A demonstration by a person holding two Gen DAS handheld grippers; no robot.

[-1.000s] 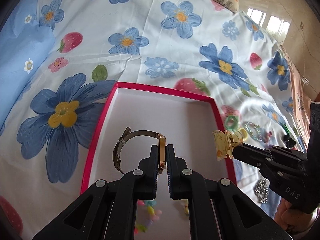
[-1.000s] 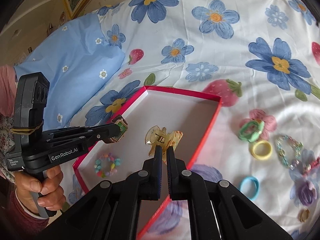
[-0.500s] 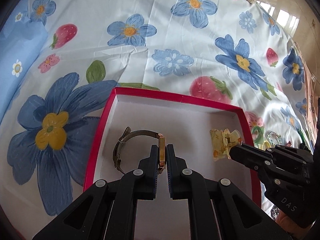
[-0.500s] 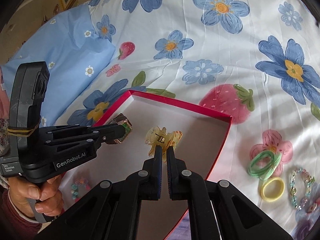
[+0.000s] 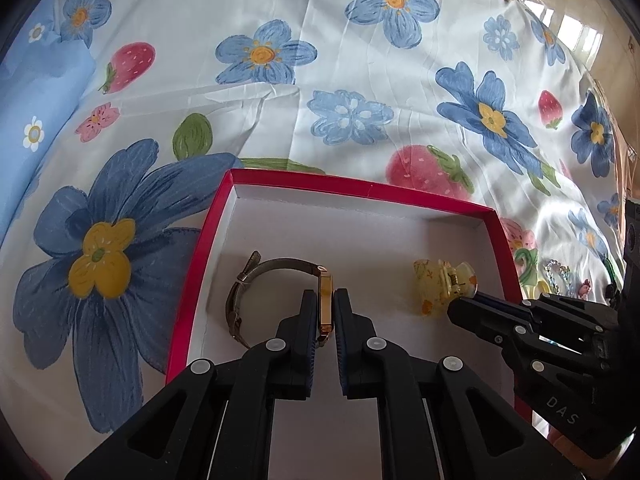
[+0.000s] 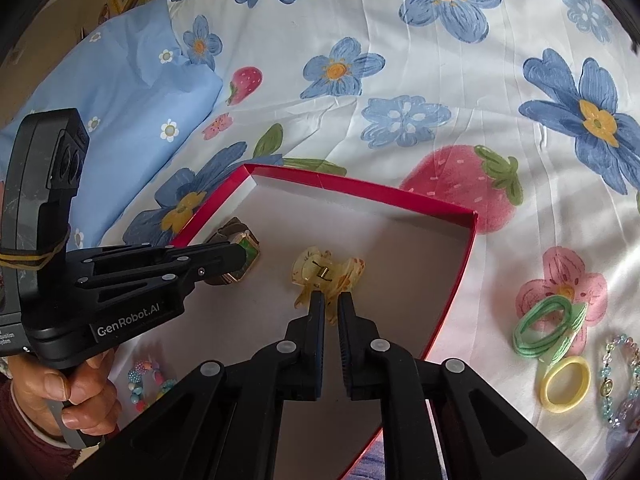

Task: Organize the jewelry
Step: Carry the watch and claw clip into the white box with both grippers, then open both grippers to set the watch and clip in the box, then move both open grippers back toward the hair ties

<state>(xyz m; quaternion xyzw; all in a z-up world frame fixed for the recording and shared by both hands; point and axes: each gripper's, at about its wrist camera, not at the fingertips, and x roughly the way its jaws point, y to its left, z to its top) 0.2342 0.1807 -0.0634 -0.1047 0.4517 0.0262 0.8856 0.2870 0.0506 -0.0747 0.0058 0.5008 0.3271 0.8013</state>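
Note:
A red box [image 5: 360,189] with a white inside lies on the flowered bed sheet; it also shows in the right wrist view [image 6: 456,280]. My left gripper [image 5: 325,300] is shut on a gold wristwatch [image 5: 325,300] with a brown strap, held inside the box at its left part. In the right wrist view the watch [image 6: 242,258] sticks out of the left gripper [image 6: 236,260]. My right gripper [image 6: 331,300] is shut on a yellow hair claw clip [image 6: 326,276], held over the box's middle; the clip [image 5: 442,284] also shows in the left wrist view.
A colourful bead bracelet [image 6: 148,380] lies in the box near its front left. On the sheet to the right of the box lie a green hair tie [image 6: 548,326], a yellow hair tie [image 6: 564,384] and a beaded bracelet [image 6: 618,384]. A blue pillow [image 6: 120,92] lies at the left.
Both grippers have moved forward, deeper over the box, each still holding its item. The clip has come from the box's right edge to above its inside.

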